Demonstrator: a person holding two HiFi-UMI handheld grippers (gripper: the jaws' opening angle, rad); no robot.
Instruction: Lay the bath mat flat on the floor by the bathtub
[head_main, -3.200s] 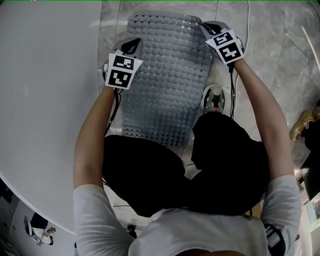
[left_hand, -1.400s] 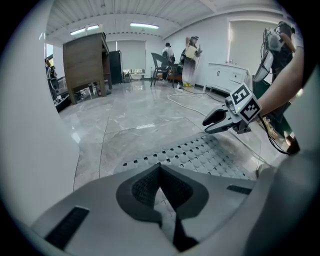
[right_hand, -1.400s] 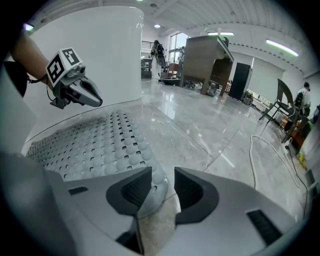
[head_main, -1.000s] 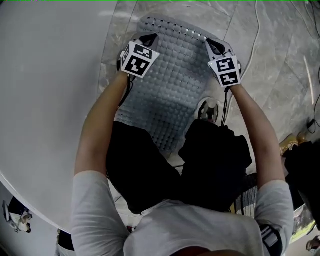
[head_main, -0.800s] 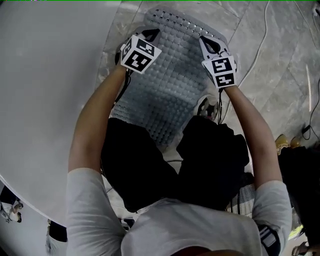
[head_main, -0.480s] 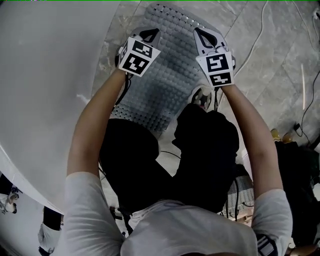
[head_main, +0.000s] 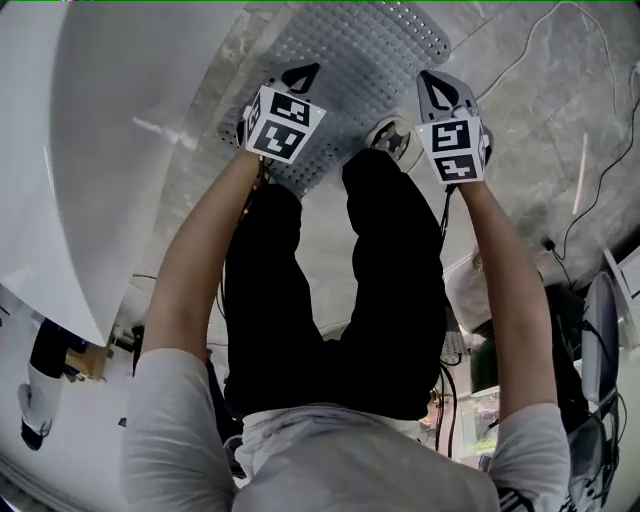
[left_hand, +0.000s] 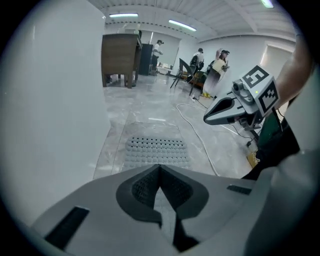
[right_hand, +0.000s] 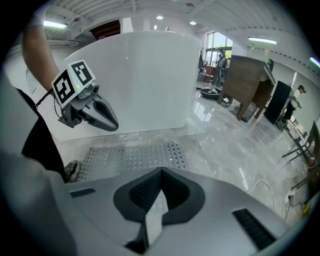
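The grey studded bath mat (head_main: 358, 58) lies flat on the marble floor beside the white bathtub (head_main: 130, 110). Both grippers are held in the air above its near end, apart from it. My left gripper (head_main: 303, 73) is shut and holds nothing; ahead of it I see the mat (left_hand: 156, 150), the bathtub wall (left_hand: 50, 100) and the right gripper (left_hand: 226, 110). My right gripper (head_main: 433, 82) is also shut and holds nothing; ahead of it are the mat (right_hand: 127, 157), the bathtub (right_hand: 150, 75) and the left gripper (right_hand: 95, 114).
The person stands with black-trousered legs (head_main: 385, 260) and a shoe (head_main: 390, 134) at the mat's near edge. Cables (head_main: 560, 60) run across the floor to the right. A brown cabinet (left_hand: 120, 59) and several people (left_hand: 210, 70) are far back in the room.
The person has risen from a crouch and both grippers have lifted up off the mat. The mat stays flat on the floor by the tub, now farther below.
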